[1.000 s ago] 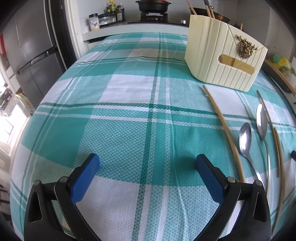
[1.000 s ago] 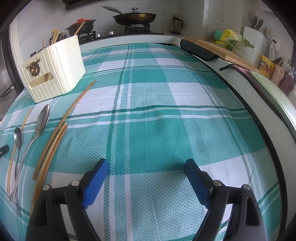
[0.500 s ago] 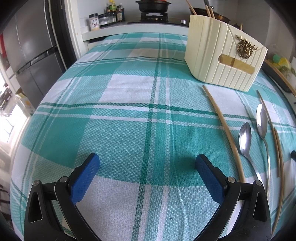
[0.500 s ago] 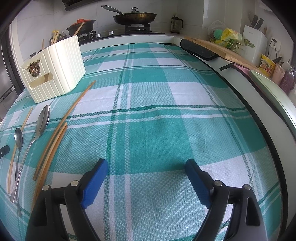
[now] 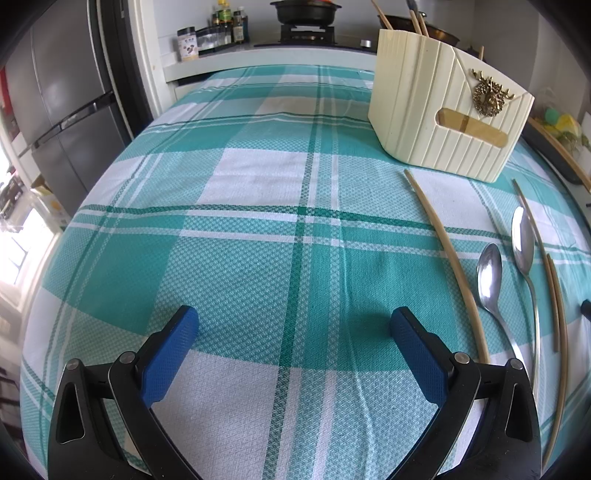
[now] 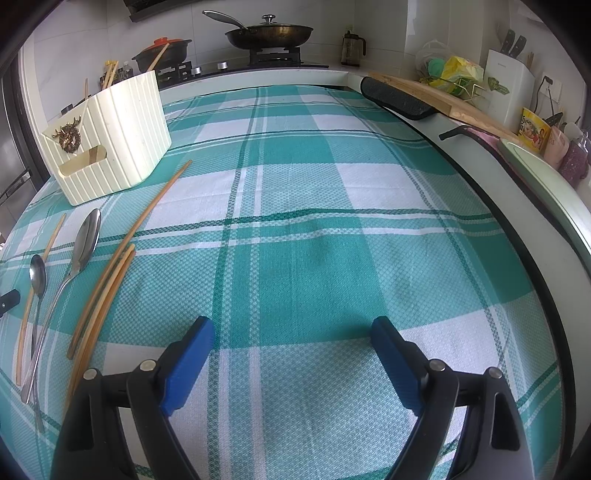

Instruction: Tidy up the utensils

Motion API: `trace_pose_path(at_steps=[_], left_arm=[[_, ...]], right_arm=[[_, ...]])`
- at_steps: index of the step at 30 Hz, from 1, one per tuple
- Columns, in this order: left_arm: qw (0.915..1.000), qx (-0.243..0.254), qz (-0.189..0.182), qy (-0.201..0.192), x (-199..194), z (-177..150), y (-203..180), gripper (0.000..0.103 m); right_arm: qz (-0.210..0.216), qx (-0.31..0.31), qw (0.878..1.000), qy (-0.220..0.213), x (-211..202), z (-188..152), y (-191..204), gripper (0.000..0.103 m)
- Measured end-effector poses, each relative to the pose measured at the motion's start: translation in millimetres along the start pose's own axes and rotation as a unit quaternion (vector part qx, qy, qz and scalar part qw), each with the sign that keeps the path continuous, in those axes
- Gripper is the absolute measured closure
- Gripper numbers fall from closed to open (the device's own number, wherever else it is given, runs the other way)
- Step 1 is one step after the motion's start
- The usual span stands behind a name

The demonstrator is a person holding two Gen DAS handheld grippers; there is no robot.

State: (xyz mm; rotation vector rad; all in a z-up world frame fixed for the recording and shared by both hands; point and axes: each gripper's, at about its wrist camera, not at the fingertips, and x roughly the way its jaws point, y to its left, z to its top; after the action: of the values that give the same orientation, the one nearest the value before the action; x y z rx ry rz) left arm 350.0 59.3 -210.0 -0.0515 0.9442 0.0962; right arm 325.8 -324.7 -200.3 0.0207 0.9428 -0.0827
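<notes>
A cream ribbed utensil holder (image 5: 447, 107) (image 6: 110, 144) with a brass deer emblem stands on the teal plaid tablecloth (image 5: 258, 229) (image 6: 314, 240); chopsticks poke out of its top. In front of it lie two metal spoons, a small one (image 5: 489, 280) (image 6: 37, 280) and a larger one (image 5: 522, 243) (image 6: 86, 236), with several loose wooden chopsticks (image 5: 447, 254) (image 6: 125, 243) beside them. My left gripper (image 5: 293, 325) is open over bare cloth, left of the utensils. My right gripper (image 6: 291, 332) is open over bare cloth, right of them.
A stove with a frying pan (image 6: 269, 33) and a dark pot (image 5: 303, 9) runs along the back. A fridge (image 5: 55, 110) stands at the left. A cutting board (image 6: 443, 99), knife block (image 6: 509, 85) and a sink rim (image 6: 546, 184) line the right edge.
</notes>
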Motion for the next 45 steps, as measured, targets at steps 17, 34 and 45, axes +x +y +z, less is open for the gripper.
trace_pose_path(at_steps=[17, 34, 45], left_arm=[[1.0000, 0.000, 0.000, 0.000, 0, 0, 0, 0.000], [0.9981, -0.021, -0.059, 0.003, -16, -3, 11, 0.001], [0.9938, 0.091, -0.060, -0.019, -33, -8, -70, 0.017]], right_arm=[[0.003, 0.000, 1.000, 0.002, 2, 0, 1, 0.012], [0.016, -0.013, 1.000, 0.010, 4, 1, 3, 0.000], [0.160, -0.054, 0.985, 0.045, -39, -13, 78, 0.049]])
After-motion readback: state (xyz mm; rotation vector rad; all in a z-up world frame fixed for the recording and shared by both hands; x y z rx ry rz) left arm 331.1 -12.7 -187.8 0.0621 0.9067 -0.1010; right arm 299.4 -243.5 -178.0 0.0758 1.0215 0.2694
